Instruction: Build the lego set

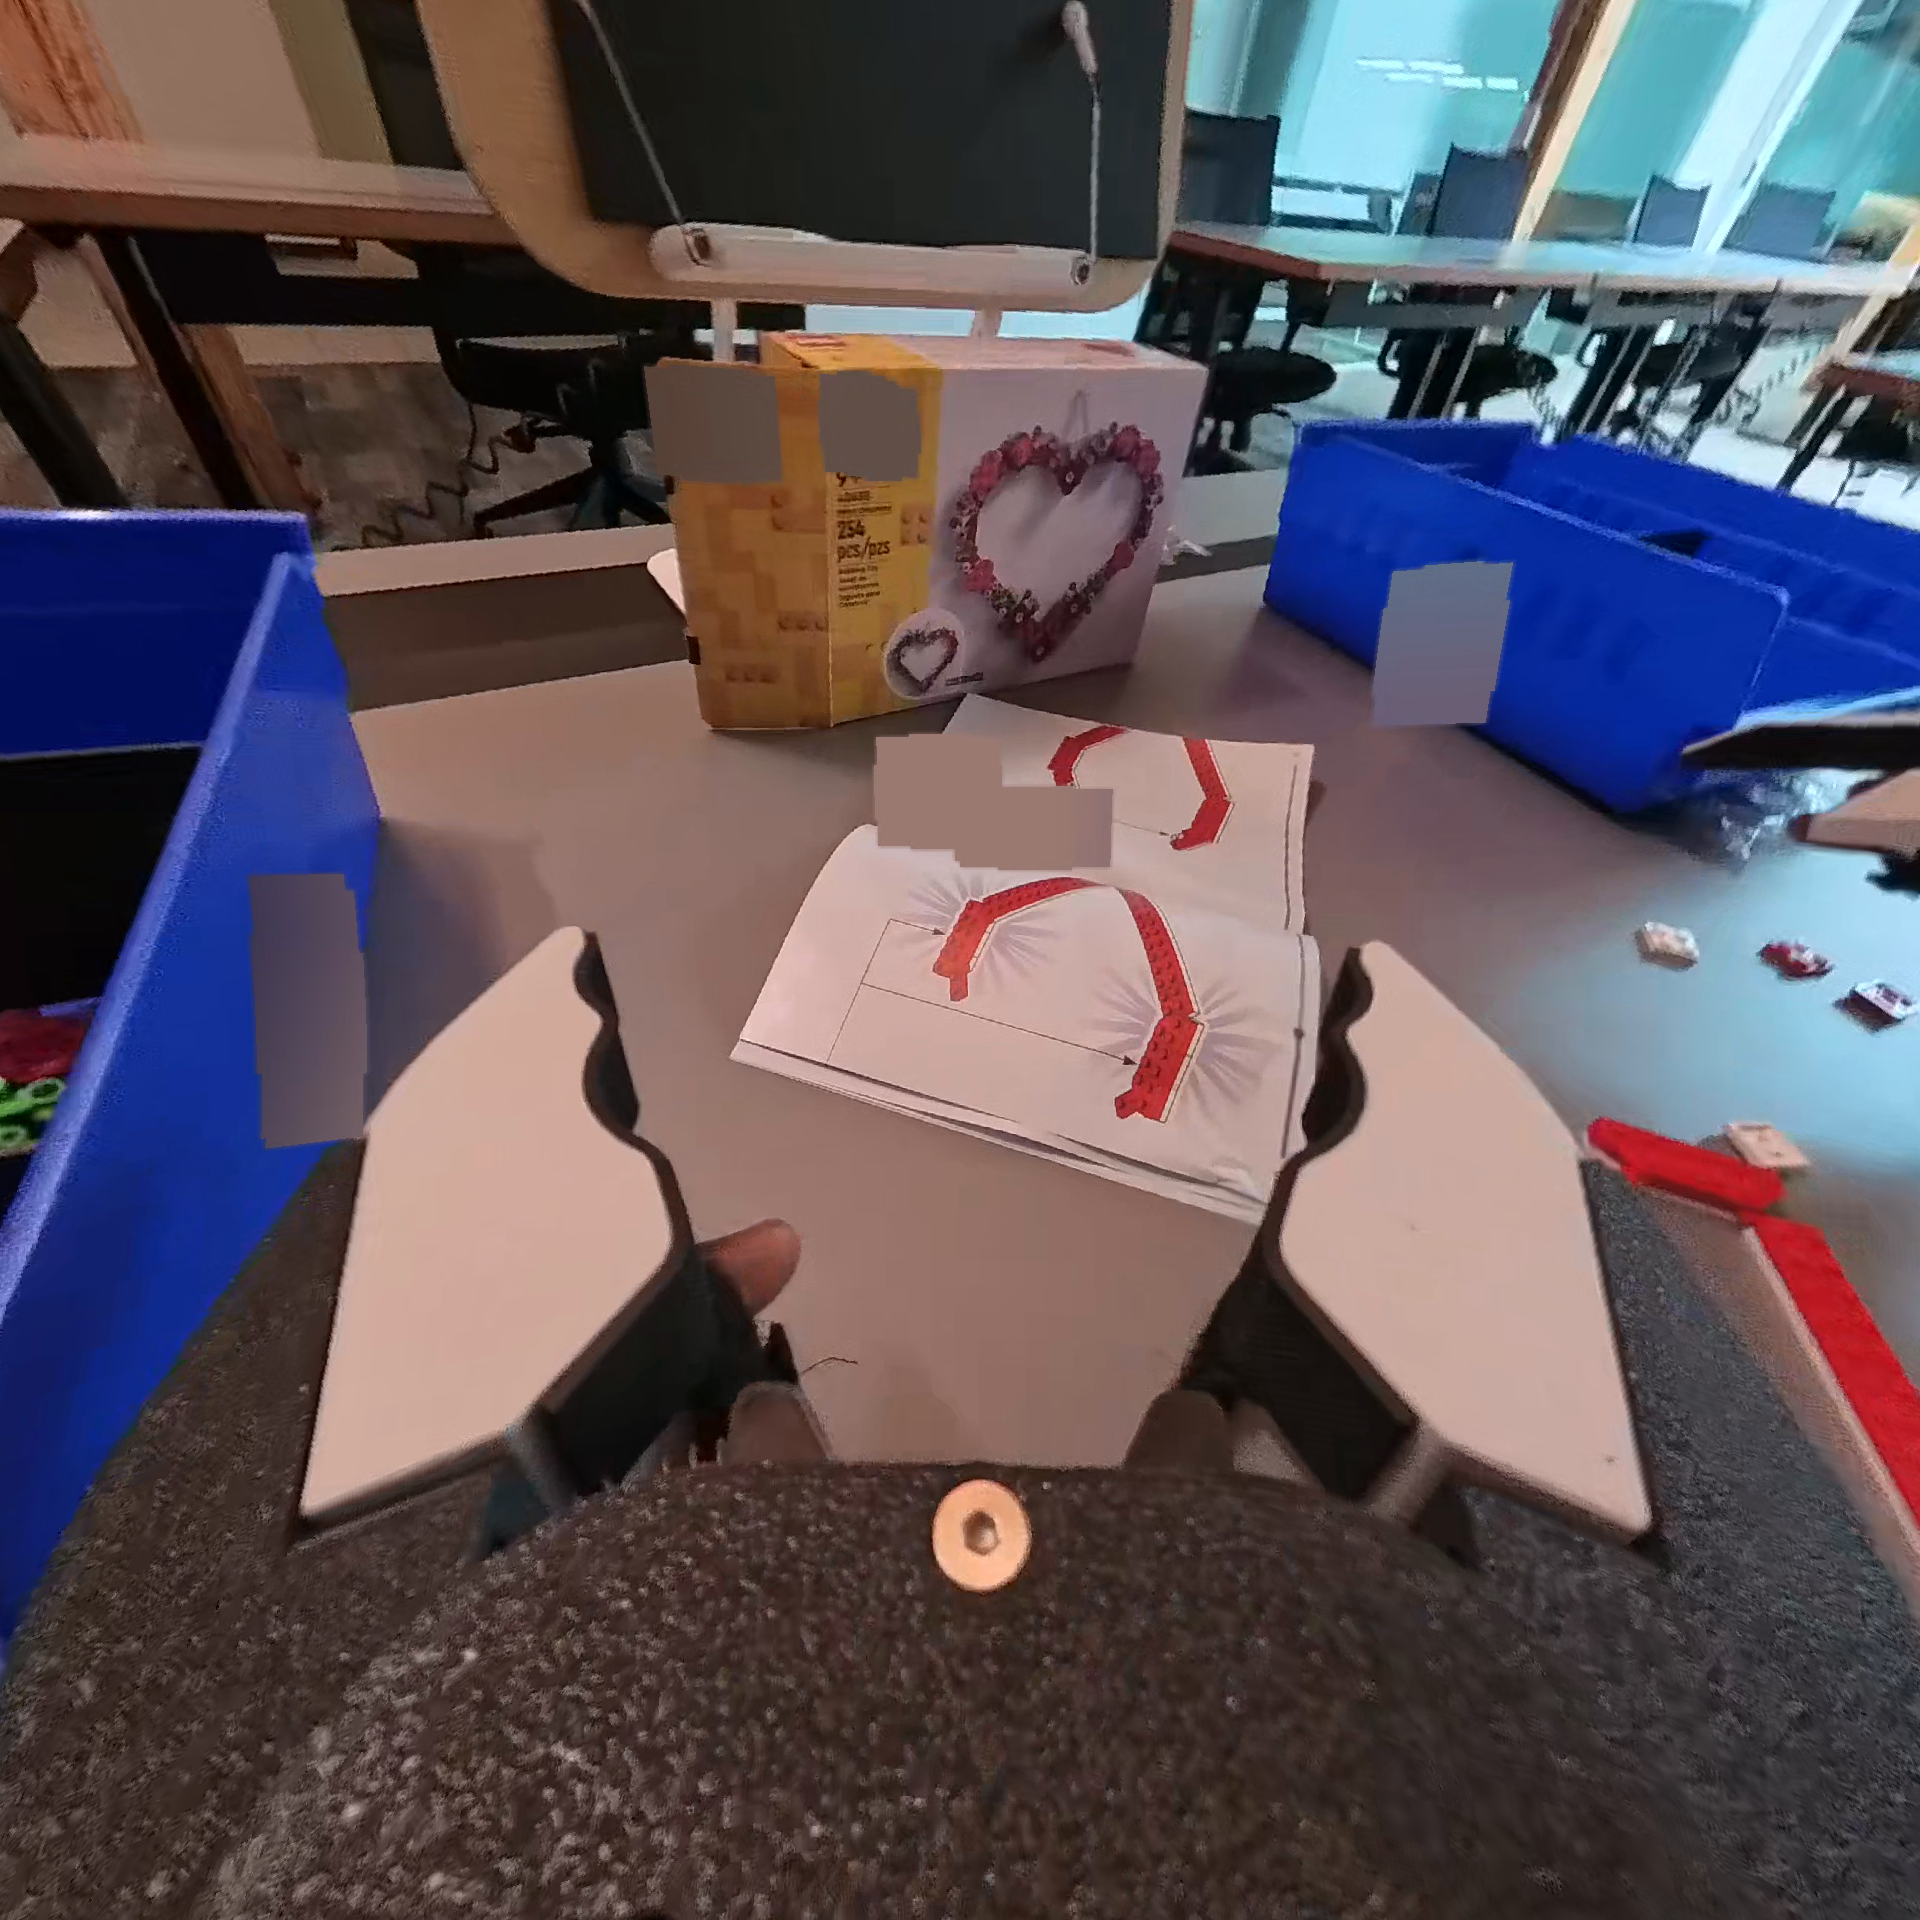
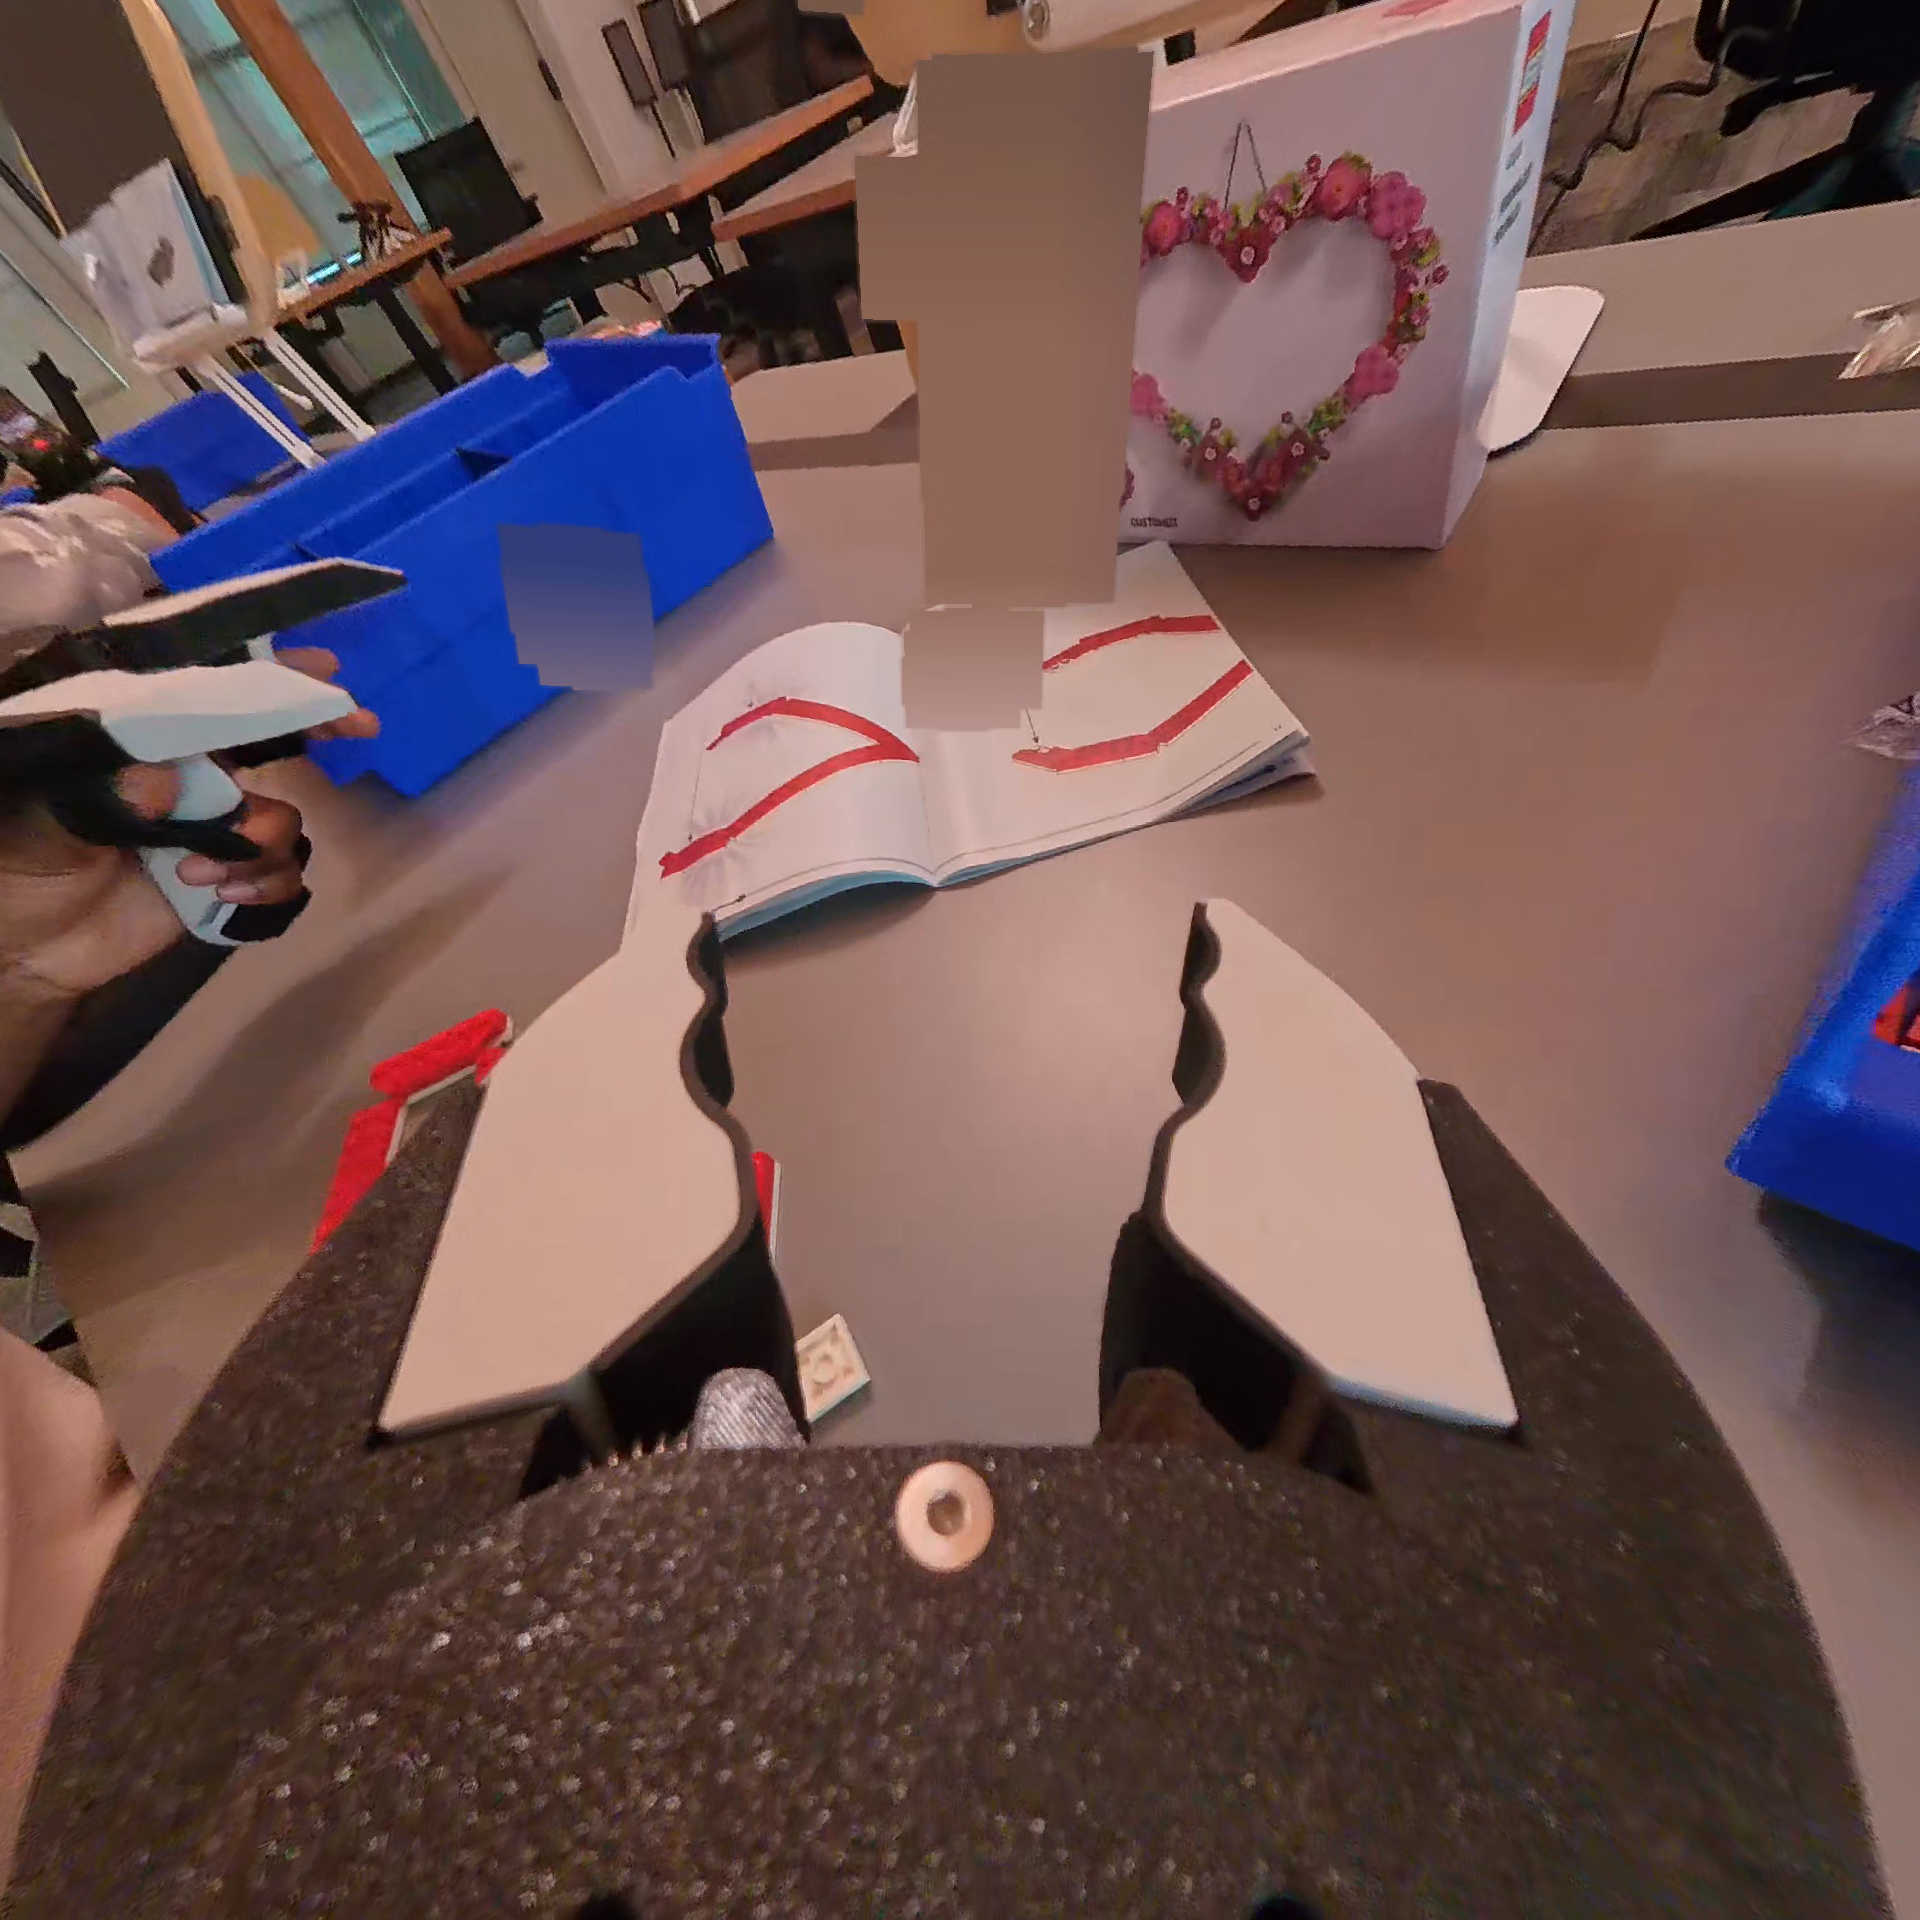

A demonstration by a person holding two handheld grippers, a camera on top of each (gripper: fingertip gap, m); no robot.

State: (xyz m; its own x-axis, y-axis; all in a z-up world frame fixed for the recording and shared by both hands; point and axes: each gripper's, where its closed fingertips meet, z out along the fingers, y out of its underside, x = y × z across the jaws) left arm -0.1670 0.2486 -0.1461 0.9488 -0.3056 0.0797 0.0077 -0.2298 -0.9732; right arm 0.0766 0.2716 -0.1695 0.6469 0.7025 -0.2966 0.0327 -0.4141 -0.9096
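Only the left wrist view shows small loose pieces (image 1: pixel 1789 958) lying beside the open booklet (image 1: pixel 1049 1029).

A: What carries it all?

B: A grey table (image 1: pixel 644 790). An open instruction booklet (image 1: pixel 1049 997) lies flat near the middle, and the set's box (image 1: pixel 935 530) stands upright just behind it.

A: And at the sides?

B: Blue bins: one (image 1: pixel 156 935) at the left edge, another (image 1: pixel 1558 613) at the far right. Red plate pieces (image 1: pixel 1704 1169) rest at the near right, touching each other. Small loose pieces (image 1: pixel 1792 961) lie scattered beyond them, and a pale tile (image 2: pixel 831 1377) lies close by.
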